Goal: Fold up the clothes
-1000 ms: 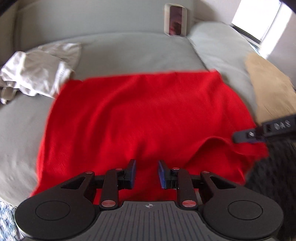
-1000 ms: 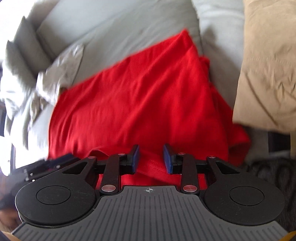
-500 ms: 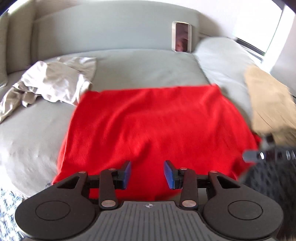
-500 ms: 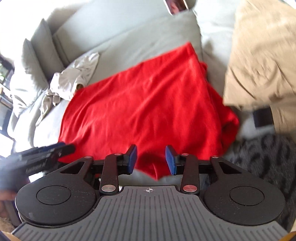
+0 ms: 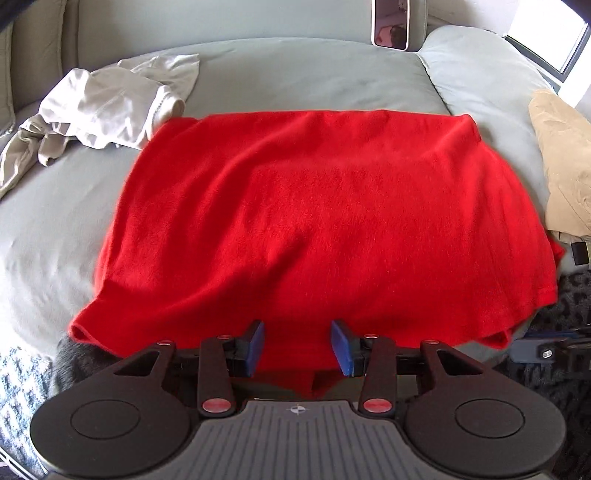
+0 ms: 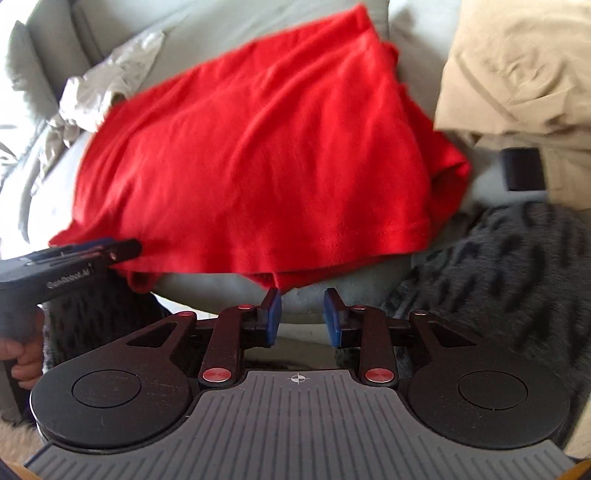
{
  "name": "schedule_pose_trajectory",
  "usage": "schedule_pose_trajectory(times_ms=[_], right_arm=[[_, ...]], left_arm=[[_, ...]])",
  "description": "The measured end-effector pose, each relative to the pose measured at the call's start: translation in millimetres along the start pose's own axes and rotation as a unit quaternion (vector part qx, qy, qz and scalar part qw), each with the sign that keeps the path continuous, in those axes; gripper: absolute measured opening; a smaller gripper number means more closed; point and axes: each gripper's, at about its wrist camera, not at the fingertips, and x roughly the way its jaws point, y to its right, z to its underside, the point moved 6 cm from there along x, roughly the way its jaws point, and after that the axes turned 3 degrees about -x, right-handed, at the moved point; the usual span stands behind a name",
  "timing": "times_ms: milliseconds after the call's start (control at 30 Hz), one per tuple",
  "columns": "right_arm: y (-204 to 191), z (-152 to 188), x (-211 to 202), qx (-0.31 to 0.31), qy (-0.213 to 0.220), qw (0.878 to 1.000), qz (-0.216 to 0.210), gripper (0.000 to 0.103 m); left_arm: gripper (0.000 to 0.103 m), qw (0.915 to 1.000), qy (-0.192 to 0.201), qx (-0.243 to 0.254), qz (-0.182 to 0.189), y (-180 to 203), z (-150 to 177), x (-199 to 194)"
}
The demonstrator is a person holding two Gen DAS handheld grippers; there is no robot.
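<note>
A red garment (image 5: 306, 218) lies spread flat on the grey sofa seat (image 5: 295, 70), its near hem hanging over the front edge. My left gripper (image 5: 297, 347) stands open just in front of that hem, with red cloth showing behind the gap but nothing pinched. In the right wrist view the red garment (image 6: 258, 155) fills the middle, and my right gripper (image 6: 302, 318) is open just below its hanging hem, holding nothing. The left gripper (image 6: 110, 253) shows there at the garment's near left corner, a hand (image 6: 22, 363) on its handle.
A crumpled white garment (image 5: 107, 107) lies at the sofa's back left. A tan cloth (image 5: 565, 162) lies on the right cushion. A phone (image 5: 391, 22) leans on the backrest. A dark patterned blanket (image 6: 509, 269) hangs at the right front.
Both grippers have opened wider and pulled back toward the sofa's front edge. The red garment now lies flatter, with its right fold settled.
</note>
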Motion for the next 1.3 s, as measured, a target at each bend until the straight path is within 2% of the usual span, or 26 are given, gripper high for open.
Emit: schedule_pose_trajectory(times_ms=[133,233,300,367,467,533,600,667,733,800,867,967,1067,1167,1300], right_arm=[[-11.5,-23.9,-22.2,-0.006,0.074,0.997,-0.022,0.037],[-18.8,-37.6,-21.7,-0.003,0.118,0.993,-0.021,0.038],[-21.7,-42.3,-15.9,0.010,0.122,0.992,-0.032,0.038],[-22.4,-44.2,-10.1,0.006,0.108,0.993,-0.044,0.038],[-24.0,-49.1,-9.5,-0.003,0.098,0.995,-0.035,0.038],[-21.0,-59.1,-16.0,-0.005,0.108,0.994,-0.034,0.038],[-15.4,-74.0,-21.8,0.006,0.134,0.990,-0.034,0.040],[-6.7,-92.8,-30.9,0.030,0.164,0.986,-0.026,0.048],[2.2,-107.4,-40.7,0.061,0.187,0.980,-0.028,0.048],[11.1,-122.2,-44.2,0.087,0.199,0.975,-0.037,0.049],[19.5,-138.3,-40.2,0.101,0.203,0.973,-0.035,0.057],[34.3,-161.4,-19.6,0.110,0.197,0.974,-0.021,0.057],[58.8,-178.8,10.1,0.129,0.190,0.973,-0.010,0.057],[77.8,-191.5,38.3,0.146,0.173,0.974,-0.011,0.057],[88.2,-204.8,65.3,0.151,0.163,0.974,-0.033,0.057]], left_arm=[[0.043,0.9994,0.032,0.010,-0.007,6.3,-12.2,-6.8],[0.044,0.9985,0.052,-0.006,-0.016,7.6,-23.8,-4.3],[0.045,0.9977,0.062,-0.018,-0.020,7.3,-27.2,-1.2],[0.048,0.9977,0.065,-0.006,-0.016,11.4,-28.0,3.9],[0.048,0.9987,0.049,0.012,-0.006,11.9,-27.2,10.9],[0.048,0.9982,0.059,-0.002,0.009,0.8,-32.4,8.0],[0.049,0.9967,0.070,-0.041,0.006,-21.9,-47.8,2.4],[0.050,0.9934,0.082,-0.081,0.002,-45.2,-63.7,-3.3],[0.052,0.9883,0.094,-0.120,-0.004,-70.1,-80.2,-9.8],[0.055,0.9865,0.099,-0.130,-0.015,-86.5,-96.6,-9.0],[0.062,0.9876,0.095,-0.119,-0.039,-98.8,-111.4,-0.2],[0.064,0.9901,0.078,-0.090,-0.073,-108.0,-127.3,27.1],[0.073,0.9924,0.073,-0.068,-0.073,-113.8,-131.1,49.0],[0.073,0.9935,0.054,-0.060,-0.081,-121.8,-128.6,73.5],[0.069,0.9950,0.054,-0.068,-0.049,-124.9,-131.0,90.5]])
